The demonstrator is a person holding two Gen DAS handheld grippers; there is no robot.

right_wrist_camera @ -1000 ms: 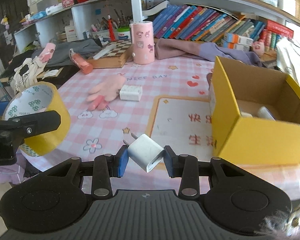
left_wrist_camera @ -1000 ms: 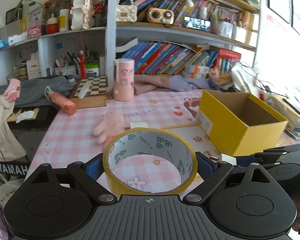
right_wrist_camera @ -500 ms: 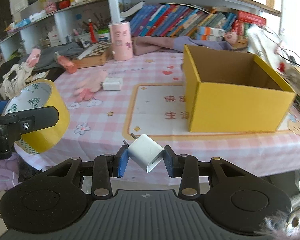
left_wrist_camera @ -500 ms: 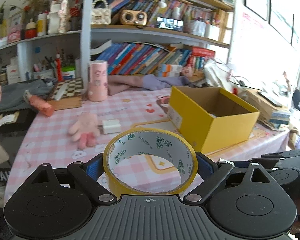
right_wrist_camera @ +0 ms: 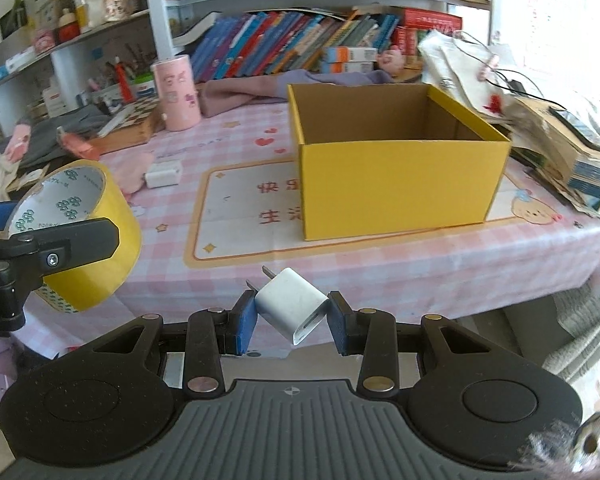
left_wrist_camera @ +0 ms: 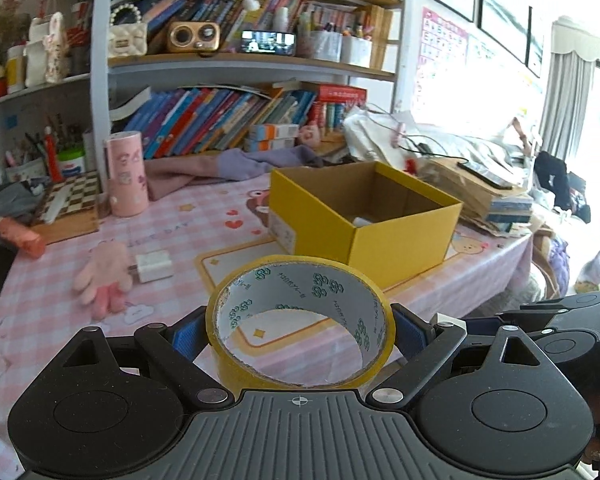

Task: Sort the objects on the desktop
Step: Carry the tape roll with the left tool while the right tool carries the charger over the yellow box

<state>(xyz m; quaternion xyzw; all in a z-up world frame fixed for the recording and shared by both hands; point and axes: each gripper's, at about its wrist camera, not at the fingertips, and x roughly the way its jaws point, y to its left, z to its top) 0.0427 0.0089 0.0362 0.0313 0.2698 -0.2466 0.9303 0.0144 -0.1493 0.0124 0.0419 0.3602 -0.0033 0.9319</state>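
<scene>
Pinching a yellow tape roll (left_wrist_camera: 300, 320) with green logos inside its core, the left claw (left_wrist_camera: 298, 330) hangs above the bench (right_wrist_camera: 380, 264); the right claw (right_wrist_camera: 291, 317) grips a white charger (right_wrist_camera: 290, 307) before the yellow box (right_wrist_camera: 396, 188). The mat (right_wrist_camera: 240, 200) bears Chinese characters.

The open yellow cardboard box (right_wrist_camera: 396, 184) hides its floor in the right wrist view; the left wrist view shows only a sliver of something white (left_wrist_camera: 362, 221), too small to identify.

Box (right_wrist_camera: 396, 184) on table (right_wrist_camera: 380, 264), charger (right_wrist_camera: 164, 173) and cup (right_wrist_camera: 177, 94) left of it
</scene>
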